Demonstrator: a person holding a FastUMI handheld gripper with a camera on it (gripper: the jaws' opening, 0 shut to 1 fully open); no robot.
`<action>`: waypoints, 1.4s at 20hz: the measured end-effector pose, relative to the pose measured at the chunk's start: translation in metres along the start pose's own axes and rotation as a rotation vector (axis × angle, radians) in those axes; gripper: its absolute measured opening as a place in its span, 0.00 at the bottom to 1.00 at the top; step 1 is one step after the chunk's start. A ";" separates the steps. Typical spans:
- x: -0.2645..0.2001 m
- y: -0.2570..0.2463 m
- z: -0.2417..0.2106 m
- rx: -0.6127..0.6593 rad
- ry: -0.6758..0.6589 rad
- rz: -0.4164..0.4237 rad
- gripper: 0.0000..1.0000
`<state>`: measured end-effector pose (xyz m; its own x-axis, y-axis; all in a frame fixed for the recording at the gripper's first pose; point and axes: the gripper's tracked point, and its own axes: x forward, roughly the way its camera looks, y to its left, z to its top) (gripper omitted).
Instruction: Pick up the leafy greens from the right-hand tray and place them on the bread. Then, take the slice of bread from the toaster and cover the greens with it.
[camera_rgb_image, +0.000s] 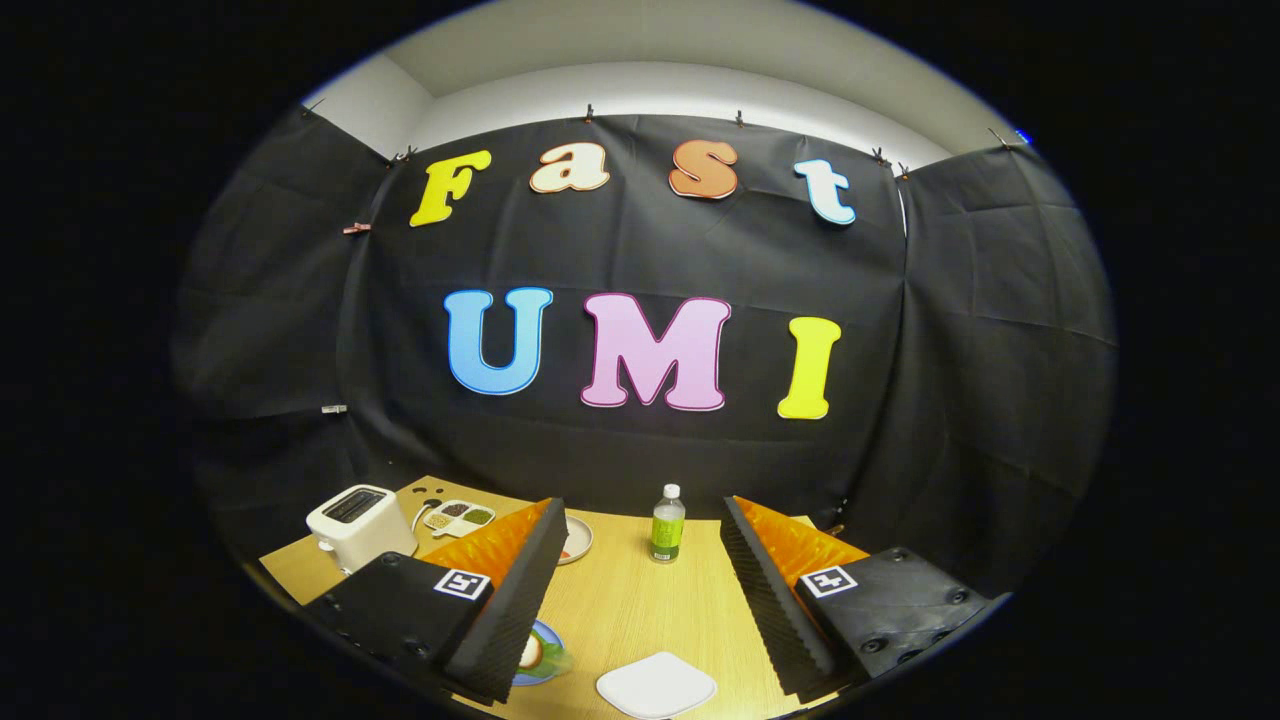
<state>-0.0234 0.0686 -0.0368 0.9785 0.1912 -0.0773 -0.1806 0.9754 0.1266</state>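
The wooden counter (640, 610) carries everything, and the black cloth wall stands behind it. The tool (640, 600) hangs above the counter with its two fingers spread wide apart, and nothing is held between them. At about ten o'clock from the tool, beyond the left finger, the white toaster (358, 524) stands near the far left corner of the counter; I cannot tell if a bread slice is in its slot. Just beside the toaster, toward one o'clock from it, lies a small divided tray (460, 516) with dark and green fillings. A round plate (577, 540) shows partly behind the tip of the left finger. At twelve o'clock, beyond the gap of the fingers, a small bottle (667, 524) with a green label stands upright. At six o'clock, close between the fingers, lies a white square plate (656, 686). At about seven o'clock, half under the left finger, a blue plate (545, 655) holds something pale with a green leaf; whether this is the greens I cannot tell.
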 end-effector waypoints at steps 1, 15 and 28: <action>0.002 0.001 -0.001 0.000 0.003 0.001 0.96; 0.006 -0.002 -0.006 0.008 0.014 0.005 0.96; 0.011 -0.013 -0.009 0.006 0.020 0.016 0.96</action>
<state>-0.0116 0.0594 -0.0484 0.9732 0.2092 -0.0955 -0.1956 0.9714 0.1343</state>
